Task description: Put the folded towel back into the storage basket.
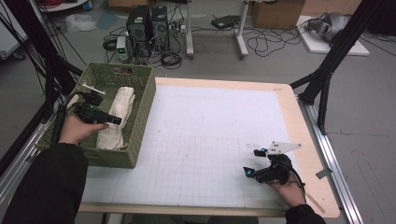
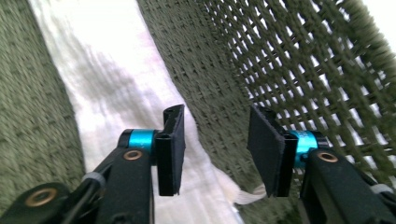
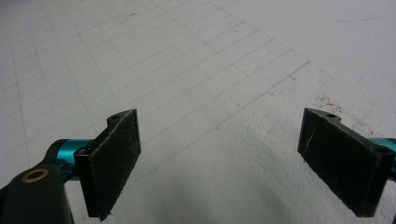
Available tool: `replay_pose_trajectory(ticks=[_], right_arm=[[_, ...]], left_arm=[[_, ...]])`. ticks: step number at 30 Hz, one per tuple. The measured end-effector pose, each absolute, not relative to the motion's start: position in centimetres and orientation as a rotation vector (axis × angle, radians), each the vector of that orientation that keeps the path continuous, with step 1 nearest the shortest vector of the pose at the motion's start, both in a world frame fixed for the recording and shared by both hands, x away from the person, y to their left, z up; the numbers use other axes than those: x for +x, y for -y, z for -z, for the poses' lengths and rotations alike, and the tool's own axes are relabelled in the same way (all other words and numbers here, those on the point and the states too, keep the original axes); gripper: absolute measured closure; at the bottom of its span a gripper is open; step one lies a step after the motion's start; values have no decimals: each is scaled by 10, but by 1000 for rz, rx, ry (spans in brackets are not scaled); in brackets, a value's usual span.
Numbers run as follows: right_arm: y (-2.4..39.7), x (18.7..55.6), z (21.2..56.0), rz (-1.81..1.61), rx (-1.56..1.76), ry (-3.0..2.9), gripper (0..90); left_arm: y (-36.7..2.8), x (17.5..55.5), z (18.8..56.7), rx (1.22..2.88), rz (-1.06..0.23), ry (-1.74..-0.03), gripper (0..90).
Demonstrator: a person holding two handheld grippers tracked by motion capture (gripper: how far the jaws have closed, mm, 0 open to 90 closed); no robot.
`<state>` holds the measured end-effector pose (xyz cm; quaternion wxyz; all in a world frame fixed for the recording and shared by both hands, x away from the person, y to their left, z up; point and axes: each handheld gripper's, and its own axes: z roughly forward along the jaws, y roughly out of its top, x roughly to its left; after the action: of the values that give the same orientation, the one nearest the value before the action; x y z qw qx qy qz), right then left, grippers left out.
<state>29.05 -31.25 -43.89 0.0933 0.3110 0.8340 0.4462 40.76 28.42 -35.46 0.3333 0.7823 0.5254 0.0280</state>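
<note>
A folded white towel [image 1: 119, 116] lies inside the green woven basket [image 1: 140, 112] at the table's left edge. My left gripper [image 1: 114, 120] hovers inside the basket just over the towel. In the left gripper view its jaws stand apart, the white towel [image 2: 107, 93] lies below and beyond them, and nothing sits between the pads [image 2: 172, 149]. My right gripper [image 1: 251, 163] rests near the table's front right corner, jaws wide apart over the bare white gridded mat [image 3: 196, 70].
The white gridded mat [image 1: 210, 140] covers most of the wooden table [image 1: 308, 154]. Basket walls [image 2: 289, 60] rise close beside the left gripper. Black frame posts [image 1: 327, 79] stand at the right, computers and cables lie on the floor behind.
</note>
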Motion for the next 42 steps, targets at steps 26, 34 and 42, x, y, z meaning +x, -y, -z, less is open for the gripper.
replay_pose_trajectory(ticks=[26,34,42], right_arm=[[313,290,437,-1331,918,-2461,122],[314,290,436,-1332,921,-2446,119],[316,290,434,-1342,924,-2429,118]], left_arm=[[-293,395,349,1578,133,-1193,433],[-294,393,347,1556,132,-1168,418],[-288,391,344,1555,134,-1143,386]])
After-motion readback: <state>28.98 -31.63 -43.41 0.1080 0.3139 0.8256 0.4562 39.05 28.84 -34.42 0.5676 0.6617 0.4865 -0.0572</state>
